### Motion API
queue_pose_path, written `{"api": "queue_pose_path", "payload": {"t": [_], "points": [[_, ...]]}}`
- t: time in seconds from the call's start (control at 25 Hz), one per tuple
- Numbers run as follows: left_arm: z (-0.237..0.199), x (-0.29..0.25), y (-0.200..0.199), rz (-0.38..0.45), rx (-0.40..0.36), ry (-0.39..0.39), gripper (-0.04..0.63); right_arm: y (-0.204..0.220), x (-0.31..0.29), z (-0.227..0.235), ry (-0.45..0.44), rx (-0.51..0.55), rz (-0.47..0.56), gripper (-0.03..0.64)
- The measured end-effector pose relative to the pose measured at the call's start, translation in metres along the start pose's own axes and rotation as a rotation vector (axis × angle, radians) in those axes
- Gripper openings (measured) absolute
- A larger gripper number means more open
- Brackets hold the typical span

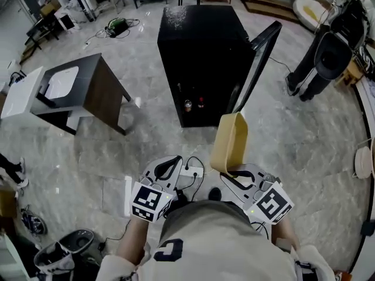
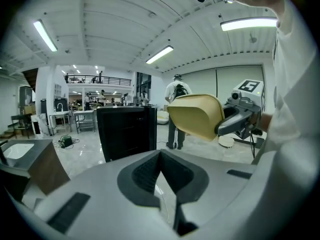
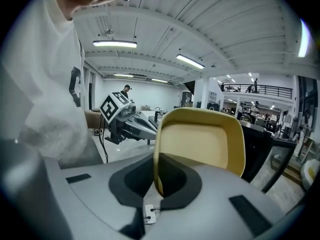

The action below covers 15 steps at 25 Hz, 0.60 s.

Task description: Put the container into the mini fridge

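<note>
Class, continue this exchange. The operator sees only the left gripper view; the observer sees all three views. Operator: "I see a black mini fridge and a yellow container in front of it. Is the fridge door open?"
Observer: Yes. In the head view the mini fridge has its door standing open on the right side.
Operator: How is the container held?
Observer: The right gripper view shows the right gripper closed on the rim of the yellow container.
Operator: Is anything inside the fridge?
Observer: The head view shows two small items low in the open front. I can't tell what they are.
</note>
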<state>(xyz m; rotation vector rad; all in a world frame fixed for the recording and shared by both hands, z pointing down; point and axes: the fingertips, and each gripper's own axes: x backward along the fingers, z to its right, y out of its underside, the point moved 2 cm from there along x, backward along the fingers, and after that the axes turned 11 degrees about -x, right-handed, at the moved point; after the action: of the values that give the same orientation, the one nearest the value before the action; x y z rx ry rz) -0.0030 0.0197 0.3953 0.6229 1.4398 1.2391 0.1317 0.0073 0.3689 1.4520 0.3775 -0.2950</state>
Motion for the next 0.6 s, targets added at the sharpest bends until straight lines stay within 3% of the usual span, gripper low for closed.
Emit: {"api": "queue_pose_path", "payload": {"t": [0.12, 0.24, 0.4, 0.6], "points": [[-0.005, -0.005, -0.012, -0.038, -0.047, -0.102, 0.041, 0.001, 0.011, 0.019, -0.054, 0.008, 0.042, 0.031], [-0.009, -0.004, -0.017, -0.063, -0.026, -0.190, 0.041, 0.012, 0.018, 0.029, -0.134, 0.021, 0.036, 0.031], [-0.023, 0.016, -0.004, -0.078, 0.006, -0.226, 0.041, 0.018, 0.002, 0.021, -0.208, 0.024, 0.001, 0.031], [-0.031, 0.023, 0.012, -0.094, 0.028, -0.231, 0.041, 0.017, -0.014, 0.019, -0.226, 0.047, -0.031, 0.031]]}}
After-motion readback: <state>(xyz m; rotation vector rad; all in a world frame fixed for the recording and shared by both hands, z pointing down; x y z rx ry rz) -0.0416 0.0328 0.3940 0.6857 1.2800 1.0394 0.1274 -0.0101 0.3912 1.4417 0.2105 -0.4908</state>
